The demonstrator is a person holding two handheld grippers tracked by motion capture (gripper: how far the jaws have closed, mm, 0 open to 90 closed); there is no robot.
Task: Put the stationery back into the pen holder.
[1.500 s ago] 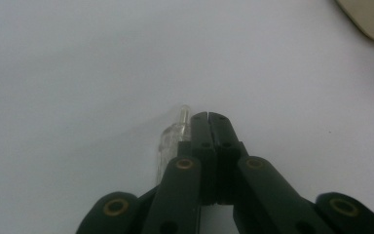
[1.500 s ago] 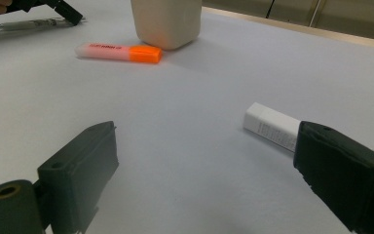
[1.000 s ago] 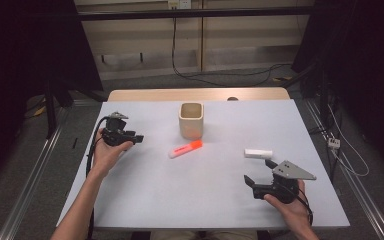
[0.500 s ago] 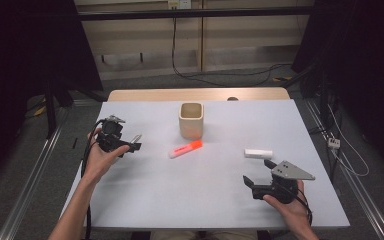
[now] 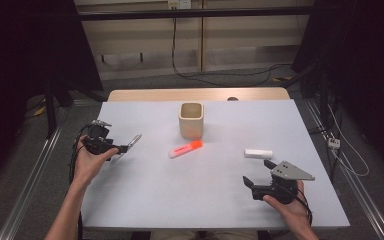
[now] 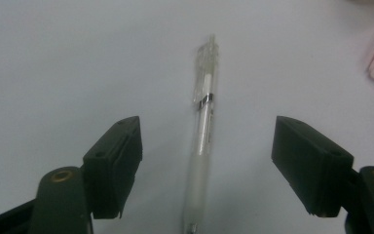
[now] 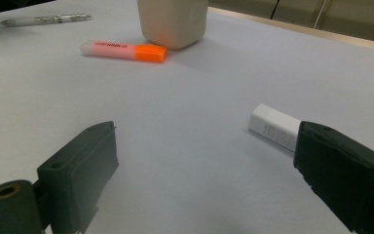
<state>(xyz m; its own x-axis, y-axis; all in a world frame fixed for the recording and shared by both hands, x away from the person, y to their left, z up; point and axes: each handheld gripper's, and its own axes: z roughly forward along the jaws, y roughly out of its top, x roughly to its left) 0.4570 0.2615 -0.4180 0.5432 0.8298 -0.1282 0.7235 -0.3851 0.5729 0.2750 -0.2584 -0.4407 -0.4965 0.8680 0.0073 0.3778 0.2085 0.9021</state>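
A clear pen (image 5: pixel 133 142) lies at the table's left side. In the left gripper view the pen (image 6: pixel 202 141) runs lengthwise between the two open jaws of my left gripper (image 6: pixel 207 131), touching neither. My left gripper (image 5: pixel 120 142) sits just left of the pen in the high view. An orange highlighter (image 5: pixel 185 149) lies in the middle, in front of a beige cup (image 5: pixel 191 120). A white eraser (image 5: pixel 258 153) rests at the right. My right gripper (image 5: pixel 258 172) stands open near the front right, with the eraser (image 7: pixel 275 126) just beyond its right jaw.
The table (image 5: pixel 190 200) is white with a wooden strip at its far edge. Bare tabletop stretches between the two grippers. In the right gripper view the highlighter (image 7: pixel 124 50), the cup (image 7: pixel 173 22) and the pen (image 7: pixel 44 19) lie farther off.
My left hand has shifted toward the near left and turned, so the pen now shows beyond its jaws. The right gripper has hardly moved.
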